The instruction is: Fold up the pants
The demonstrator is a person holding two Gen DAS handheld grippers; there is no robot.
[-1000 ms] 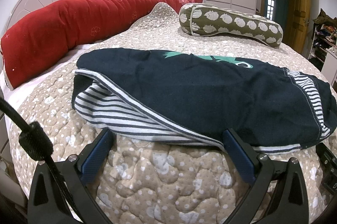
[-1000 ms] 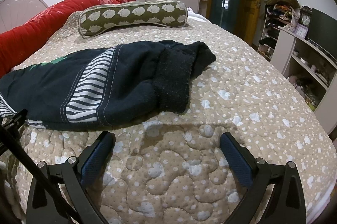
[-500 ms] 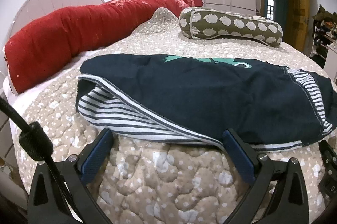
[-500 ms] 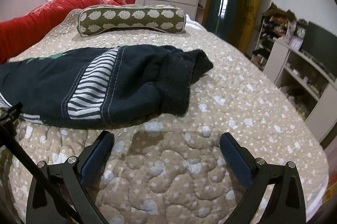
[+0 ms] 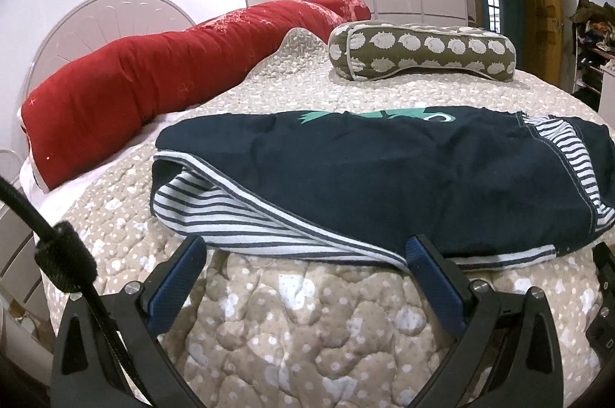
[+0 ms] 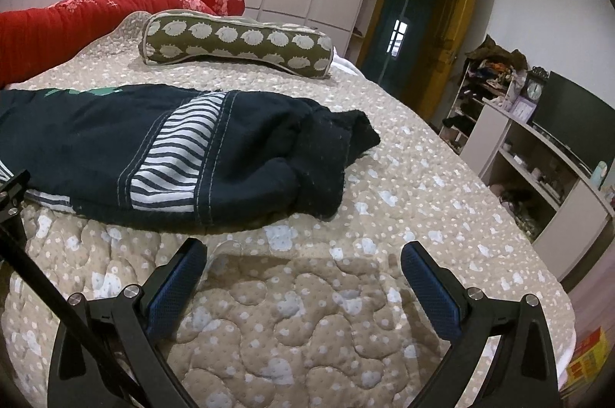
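Note:
Dark navy pants (image 5: 384, 173) with striped white lining and a green print lie folded lengthwise across the quilted bed. In the right wrist view the pants (image 6: 215, 154) end in a dark ribbed cuff at the right. My left gripper (image 5: 307, 250) is open, its fingertips at the pants' near striped edge, holding nothing. My right gripper (image 6: 303, 254) is open and empty, just in front of the pants' near edge, over bare quilt.
A long red bolster (image 5: 161, 73) lies along the headboard side. A green patterned pillow (image 5: 423, 50) lies behind the pants. Shelves and a dark TV (image 6: 569, 123) stand right of the bed. The beige quilt (image 6: 423, 185) extends to the right.
Both grippers have drawn back and lowered slightly, so the pants sit a little farther off. The pants have not moved. Both grippers stay open.

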